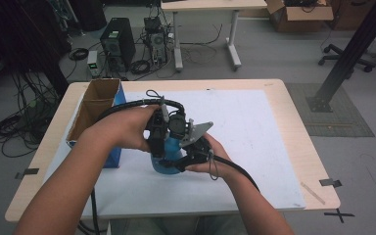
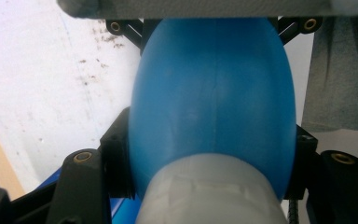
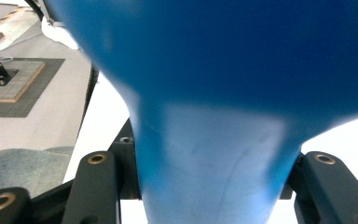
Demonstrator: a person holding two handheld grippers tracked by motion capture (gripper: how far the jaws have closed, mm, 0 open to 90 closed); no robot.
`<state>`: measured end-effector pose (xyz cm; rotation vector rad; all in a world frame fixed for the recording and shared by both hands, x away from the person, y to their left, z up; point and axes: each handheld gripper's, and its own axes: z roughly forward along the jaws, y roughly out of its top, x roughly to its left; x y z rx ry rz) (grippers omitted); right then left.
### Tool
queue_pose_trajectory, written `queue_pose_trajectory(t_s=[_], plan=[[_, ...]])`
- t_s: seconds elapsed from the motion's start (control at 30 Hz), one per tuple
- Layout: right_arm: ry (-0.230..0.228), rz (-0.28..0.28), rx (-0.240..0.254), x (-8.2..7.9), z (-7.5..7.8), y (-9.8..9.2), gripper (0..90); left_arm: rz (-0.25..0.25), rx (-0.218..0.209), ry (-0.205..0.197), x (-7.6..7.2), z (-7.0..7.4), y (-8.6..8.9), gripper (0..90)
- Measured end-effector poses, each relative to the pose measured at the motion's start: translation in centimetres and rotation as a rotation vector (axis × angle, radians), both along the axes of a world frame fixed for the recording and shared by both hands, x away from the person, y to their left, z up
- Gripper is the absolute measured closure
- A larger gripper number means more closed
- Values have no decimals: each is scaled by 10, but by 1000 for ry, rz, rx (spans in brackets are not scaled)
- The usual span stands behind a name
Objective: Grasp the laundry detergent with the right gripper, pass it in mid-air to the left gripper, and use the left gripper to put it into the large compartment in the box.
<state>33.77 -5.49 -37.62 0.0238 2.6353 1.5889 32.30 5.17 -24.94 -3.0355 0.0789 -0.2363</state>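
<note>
- I am seeing the left gripper [image 1: 157,147] clamping its two black jaws on a blue bottle [image 1: 169,159]; in the left gripper view the bottle [image 2: 213,100] is sitting squarely between the jaws, a pale whitish part [image 2: 209,191] of it nearest the camera
- The right gripper [image 1: 188,159] is gripping the same bottle from the other side; in the right gripper view its jaws are pressing on the bottle's narrowing lower part [image 3: 214,154], with the wide blue body spreading above
- Both hands are meeting over the middle of the table, the left hand [image 1: 127,128] from the left and the right hand [image 1: 210,159] from the right, cables trailing from each gripper
- The bottle is resting low at the white mat [image 1: 254,147], near the person's side; whether its base is touching the mat I cannot tell
- An open cardboard box [image 1: 95,105] with blue sides is standing just left of the hands, at the mat's left edge
- The mat is covering most of the wooden table [image 1: 303,147]
- Beyond the table, a computer tower [image 1: 117,44] and tangled cables are lying on the floor
</note>
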Motion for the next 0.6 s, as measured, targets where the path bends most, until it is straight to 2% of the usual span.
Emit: queue_pose_trajectory(t_s=[0.07,0.27,0.43,0.47,0.57,0.6], plan=[[-5,-5,5,-1,0,0,452,-7,2,-17,-1,1,-1,387],[-19,-31,43,-1,2,-2,436,-8,17,-36,-2,7,-5,389],[-15,-56,81,-1,5,-5,367,-5,14,-34,0,9,-7,389],[0,-59,89,-2,5,-6,356,-3,12,-33,0,9,-7,389],[-13,-69,90,-1,5,-9,338,-2,9,-31,-1,9,-7,389],[-4,-74,95,-1,5,-10,331,-2,9,-31,-1,9,-7,389]])
